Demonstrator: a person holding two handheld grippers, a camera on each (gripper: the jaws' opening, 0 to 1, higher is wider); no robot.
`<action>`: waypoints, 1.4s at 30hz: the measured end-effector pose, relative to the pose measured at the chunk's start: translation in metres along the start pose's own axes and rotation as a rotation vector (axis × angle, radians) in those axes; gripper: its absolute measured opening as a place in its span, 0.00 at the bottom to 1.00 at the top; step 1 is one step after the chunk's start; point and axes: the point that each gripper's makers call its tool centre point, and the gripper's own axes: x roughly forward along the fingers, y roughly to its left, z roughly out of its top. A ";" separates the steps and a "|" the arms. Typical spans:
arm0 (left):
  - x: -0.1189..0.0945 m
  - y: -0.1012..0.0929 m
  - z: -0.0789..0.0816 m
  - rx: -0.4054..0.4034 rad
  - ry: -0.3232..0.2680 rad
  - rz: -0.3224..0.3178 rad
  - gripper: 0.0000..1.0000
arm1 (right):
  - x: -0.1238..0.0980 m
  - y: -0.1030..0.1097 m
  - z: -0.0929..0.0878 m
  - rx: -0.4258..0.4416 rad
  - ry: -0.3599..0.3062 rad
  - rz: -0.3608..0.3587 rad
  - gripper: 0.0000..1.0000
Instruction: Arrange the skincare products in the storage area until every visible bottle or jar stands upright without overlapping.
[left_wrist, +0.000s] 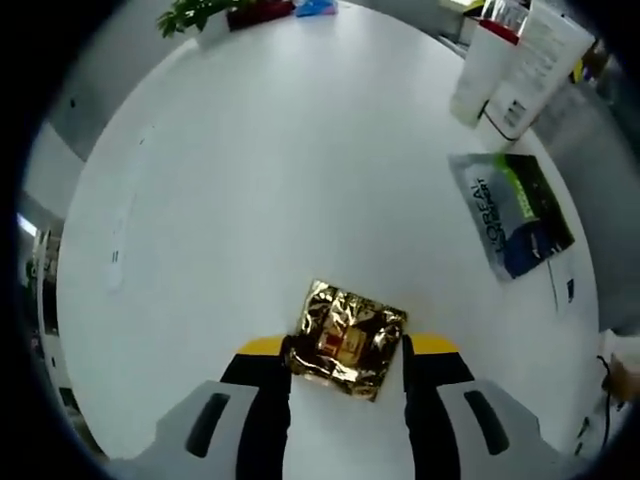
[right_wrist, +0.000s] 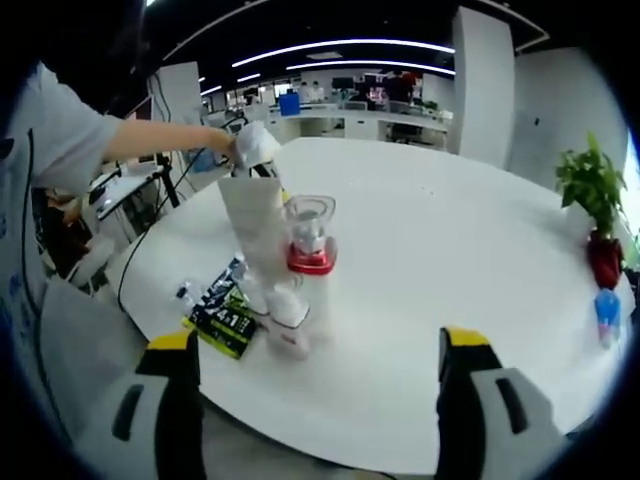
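On the round white desk (left_wrist: 250, 180), my left hand-held gripper (left_wrist: 345, 372) has its yellow-tipped black jaws closed against the sides of a crinkled gold foil sachet (left_wrist: 345, 340) with a dark red label I cannot read. To the right on the desk lies a flat grey, green and navy packet (left_wrist: 512, 212) printed "L'OREAL". Beyond it, at the desk's edge, stand tall white tubes (left_wrist: 520, 60), one with a barcode panel.

In the right gripper view, my right hand-held gripper (right_wrist: 315, 365) hangs wide open, holding nothing. Between its jaws I see the flat packet (right_wrist: 222, 312), a tall white tube (right_wrist: 256, 232) standing upright, and a clear jar on a red base (right_wrist: 309, 240) just beside it.
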 end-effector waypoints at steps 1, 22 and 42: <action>0.000 0.000 0.000 -0.004 0.000 0.001 0.40 | 0.000 0.000 0.001 0.001 -0.002 0.000 1.00; -0.003 -0.017 -0.011 -0.146 0.030 0.020 0.36 | -0.005 0.005 0.007 -0.009 -0.030 0.015 1.00; -0.016 -0.042 -0.013 -0.178 0.044 0.038 0.36 | -0.007 0.013 0.016 -0.040 -0.058 0.047 1.00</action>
